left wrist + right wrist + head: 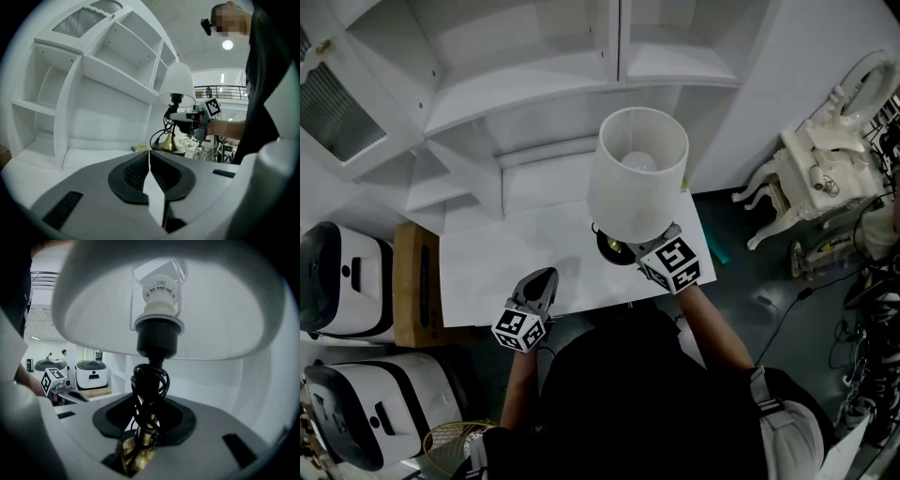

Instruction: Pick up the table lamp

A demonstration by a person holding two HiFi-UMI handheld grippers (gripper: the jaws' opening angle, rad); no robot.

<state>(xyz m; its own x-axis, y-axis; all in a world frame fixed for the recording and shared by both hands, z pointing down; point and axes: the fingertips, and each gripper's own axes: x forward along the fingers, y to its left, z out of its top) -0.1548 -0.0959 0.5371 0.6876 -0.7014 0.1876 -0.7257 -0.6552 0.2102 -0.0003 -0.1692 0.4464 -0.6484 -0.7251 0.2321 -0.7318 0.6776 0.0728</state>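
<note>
R gripper (143, 437) is clamped narrow on the stem of the table lamp (636, 173), below the shade, where the black cord (150, 380) is wound. This grip keeps the shade free & the lamp upright. Lamp is over the far right part of the white table (506, 262). Its brass base (168, 143) seems barely off it, prob. lifted. L gripper (536, 291) hangs near left, jaws together, holding nothing.
</note>
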